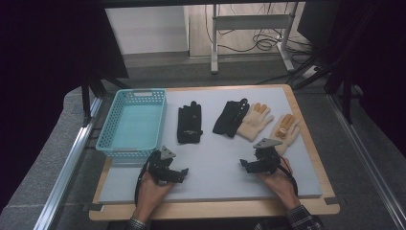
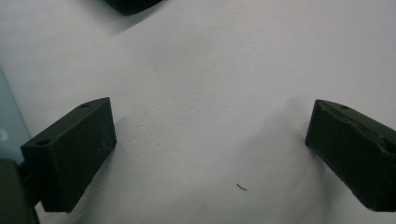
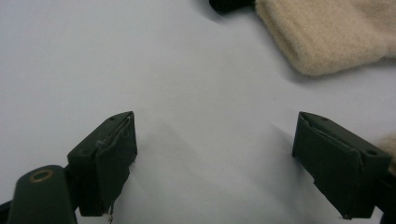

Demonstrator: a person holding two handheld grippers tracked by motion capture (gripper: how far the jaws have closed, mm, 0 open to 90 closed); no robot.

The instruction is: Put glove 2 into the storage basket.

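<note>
So nothing's been picked up yet, looks like the very start of putting gloves into the basket. Both hands sit at the near edge of the grey table mat (image 1: 215,158), each holding its tool low over bare mat. The left gripper (image 2: 210,154) has its jaws spread wide with nothing between them, and the right gripper (image 3: 215,158) is the same, wide apart and empty.

The gloves lie in a row across the far half of the mat. There's one black glove (image 1: 189,124) on its own just right of the turquoise basket (image 1: 106,128), then a second black glove (image 1: 231,118) with a cream glove (image 1: 253,122) partly overlapping it, and another cream glove (image 1: 286,129) with orange fingertips furthest right, just beyond the right gripper. In the right gripper view the cuff of a cream glove (image 3: 327,32) sits close ahead of the jaws.

My guess for the next move: the left one goes forward to the lone black glove since it's nearest the basket, comes down over it, and pinches a good fold of fabric. They're floppy, so grabbing near the cuff probably helps. The basket is empty.
</note>
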